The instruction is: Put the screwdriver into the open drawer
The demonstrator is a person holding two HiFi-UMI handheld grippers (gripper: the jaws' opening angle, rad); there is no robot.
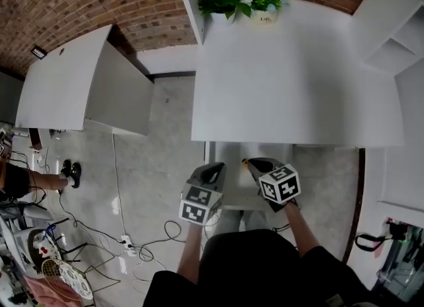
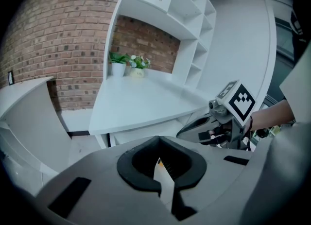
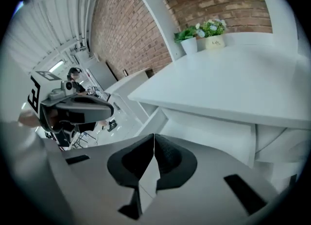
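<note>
Right hand-held gripper (image 3: 154, 139): the jaws are pressed together, tip against tip, and nothing is between them.
Left hand-held gripper (image 2: 158, 144): the jaws are also closed on each other in its own view, and it carries nothing.
Position of both: they are side by side in front of the person, just below the front edge of the white surface (image 1: 298, 80) and over the drawer (image 1: 233, 154).
Screwdriver: it is in no view, neither on the surface nor in any jaw.
Drawer: in the head view it stands pulled out under the surface edge, with a grey inside.
Done, in my judgement: the screwdriver probably lies in the drawer already, because both hand-held grippers are empty and the surface carries only the plant pots (image 1: 245, 0) at its back.
Left to do: perhaps only to take the hands away. The task does not ask to close the drawer.
Hidden: most of the drawer's bottom is covered by the hand-held grippers and their marker cubes, so the placing cannot be confirmed.
Hard to make out: I cannot tell what the small yellowish spot (image 1: 246, 162) at the right tip is.
</note>
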